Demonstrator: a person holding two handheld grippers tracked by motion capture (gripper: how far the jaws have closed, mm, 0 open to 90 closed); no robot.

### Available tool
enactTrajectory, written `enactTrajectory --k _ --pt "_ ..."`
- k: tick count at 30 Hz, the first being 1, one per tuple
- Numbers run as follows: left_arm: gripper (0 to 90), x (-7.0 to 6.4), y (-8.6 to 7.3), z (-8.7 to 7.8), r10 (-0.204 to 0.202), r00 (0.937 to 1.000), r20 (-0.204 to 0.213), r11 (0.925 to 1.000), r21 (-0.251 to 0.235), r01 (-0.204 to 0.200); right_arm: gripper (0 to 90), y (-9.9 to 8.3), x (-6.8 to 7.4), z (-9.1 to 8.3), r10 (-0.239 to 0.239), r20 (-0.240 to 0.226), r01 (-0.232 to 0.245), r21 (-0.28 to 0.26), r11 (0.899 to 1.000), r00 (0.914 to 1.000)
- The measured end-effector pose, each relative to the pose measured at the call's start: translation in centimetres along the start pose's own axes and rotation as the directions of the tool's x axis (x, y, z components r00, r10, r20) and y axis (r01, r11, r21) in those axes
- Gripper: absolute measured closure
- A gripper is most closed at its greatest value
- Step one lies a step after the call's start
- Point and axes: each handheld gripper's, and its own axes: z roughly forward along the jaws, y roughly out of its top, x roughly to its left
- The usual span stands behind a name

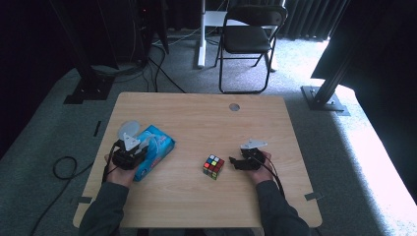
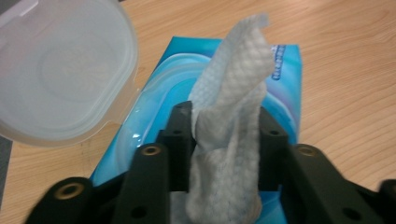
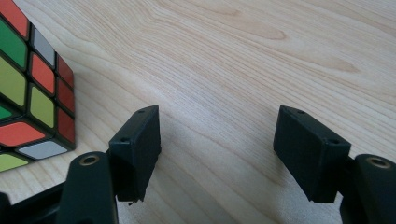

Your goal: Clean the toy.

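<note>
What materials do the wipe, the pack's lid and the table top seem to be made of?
Wipe: likely nonwoven cloth, white, with an embossed dotted weave; it folds limply between the left tongs.
Lid: translucent frosted plastic, stiff, flipped open.
Blue pack: apparently glossy plastic film, judging by its highlights.
Table top: pale wood or wood-look laminate with visible grain; which one is unclear.

Print on wipes pack (image 2: 285,70) too blurred, unreadable.

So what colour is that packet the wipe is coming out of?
Bright blue with paler swirls, the wipes packet shows best in the left gripper view, its clear lid flipped open.
</note>
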Motion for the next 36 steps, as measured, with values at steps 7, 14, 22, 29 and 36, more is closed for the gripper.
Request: enactTrajectory --k 7,14,22,29,36 --pt "81.3 0.0 0.3 0.2 -0.002 1.0 0.003 0.9998 0.019 0.002 31.7 0.0 0.0 0.0 0.0 0.0 0.0 0.0 1.0 1.0" --pt "86.7 0.2 0.7 0.1 -0.008 0.9999 0.012 0.9999 0.014 0.007 31.7 0.0 0.0 0.0 0.0 0.0 0.0 0.0 1.0 1.0" --pt "87.2 0.5 1.5 -0.8 -0.024 0.9994 0.026 0.9996 -0.014 0.024 31.7 0.0 0.0 0.0 -0.001 0.0 0.001 0.0 1.0 1.0" --pt "87.2 0.5 2.0 -1.3 -0.022 0.999 0.038 0.9992 -0.031 0.024 31.7 0.0 0.0 0.0 0.0 0.0 0.0 0.0 1.0 1.0" --pt "87.4 0.1 2.9 -1.8 -0.013 0.9985 0.053 0.9983 -0.057 0.016 31.7 0.0 0.0 0.0 0.0 0.0 0.0 0.0 1.0 1.0"
